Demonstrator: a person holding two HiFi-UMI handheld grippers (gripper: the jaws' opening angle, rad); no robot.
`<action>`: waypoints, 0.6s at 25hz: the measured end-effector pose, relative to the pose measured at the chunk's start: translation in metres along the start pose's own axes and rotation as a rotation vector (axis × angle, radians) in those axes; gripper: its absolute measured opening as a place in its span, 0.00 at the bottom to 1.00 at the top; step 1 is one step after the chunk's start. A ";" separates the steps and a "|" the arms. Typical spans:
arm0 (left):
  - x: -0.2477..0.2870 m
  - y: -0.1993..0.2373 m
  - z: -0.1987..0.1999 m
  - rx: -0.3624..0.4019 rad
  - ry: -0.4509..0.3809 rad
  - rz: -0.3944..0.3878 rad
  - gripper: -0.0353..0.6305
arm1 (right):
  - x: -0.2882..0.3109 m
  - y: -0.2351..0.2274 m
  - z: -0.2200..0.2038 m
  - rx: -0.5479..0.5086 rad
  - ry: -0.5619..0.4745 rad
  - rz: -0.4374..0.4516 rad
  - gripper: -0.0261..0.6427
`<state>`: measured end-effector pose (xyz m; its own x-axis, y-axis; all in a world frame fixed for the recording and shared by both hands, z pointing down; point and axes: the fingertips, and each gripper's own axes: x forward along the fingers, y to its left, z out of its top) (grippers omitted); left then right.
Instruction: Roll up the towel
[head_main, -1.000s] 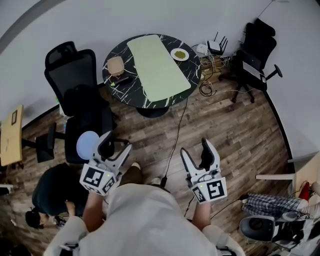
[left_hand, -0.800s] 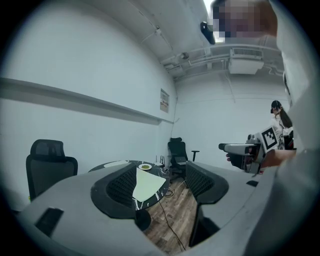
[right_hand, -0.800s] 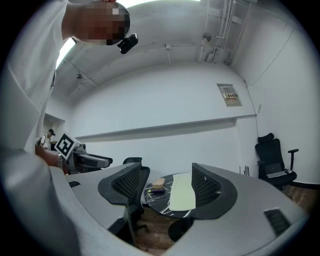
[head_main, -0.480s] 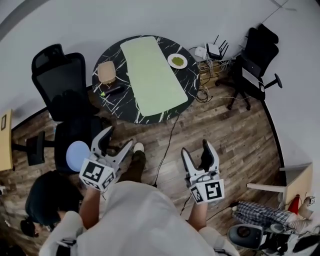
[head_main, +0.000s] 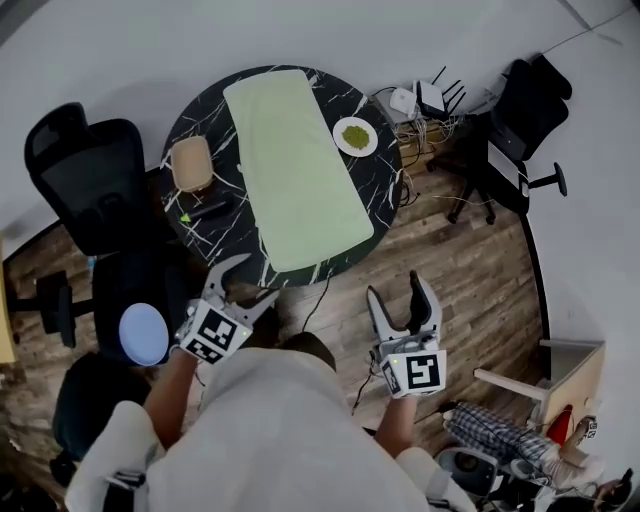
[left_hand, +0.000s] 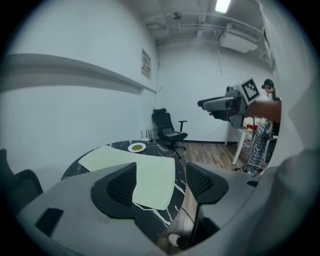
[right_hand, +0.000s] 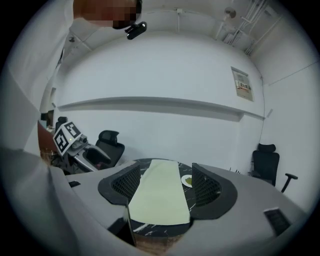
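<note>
Lying flat and unrolled, the towel (head_main: 295, 165) is seen across the round table (head_main: 225, 235) | left tool (head_main: 255, 278) is held short of the table's near edge, jaws wide apart, nothing gripped | right tool (head_main: 396, 287) is held over the floor (head_main: 470, 260), jaws wide apart, nothing gripped | plate (head_main: 355, 136) is set just beside the towel

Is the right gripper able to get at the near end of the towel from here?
Probably, with a step forward: the open right gripper faces the towel, nothing standing between.
</note>
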<state>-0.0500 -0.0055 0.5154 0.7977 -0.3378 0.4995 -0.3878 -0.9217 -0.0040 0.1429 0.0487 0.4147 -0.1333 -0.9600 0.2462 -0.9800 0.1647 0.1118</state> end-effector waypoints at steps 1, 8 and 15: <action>0.009 0.000 -0.006 0.014 0.037 -0.016 0.48 | 0.008 -0.003 -0.008 -0.040 0.044 0.023 0.47; 0.073 -0.005 -0.065 0.141 0.340 -0.075 0.48 | 0.078 -0.011 -0.150 -0.499 0.504 0.496 0.47; 0.128 -0.020 -0.139 0.322 0.643 -0.207 0.48 | 0.134 -0.051 -0.267 -0.720 0.734 0.776 0.36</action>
<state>-0.0044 -0.0034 0.6995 0.3740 -0.0645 0.9252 -0.0258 -0.9979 -0.0591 0.2147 -0.0279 0.6990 -0.2926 -0.2477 0.9236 -0.3517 0.9260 0.1369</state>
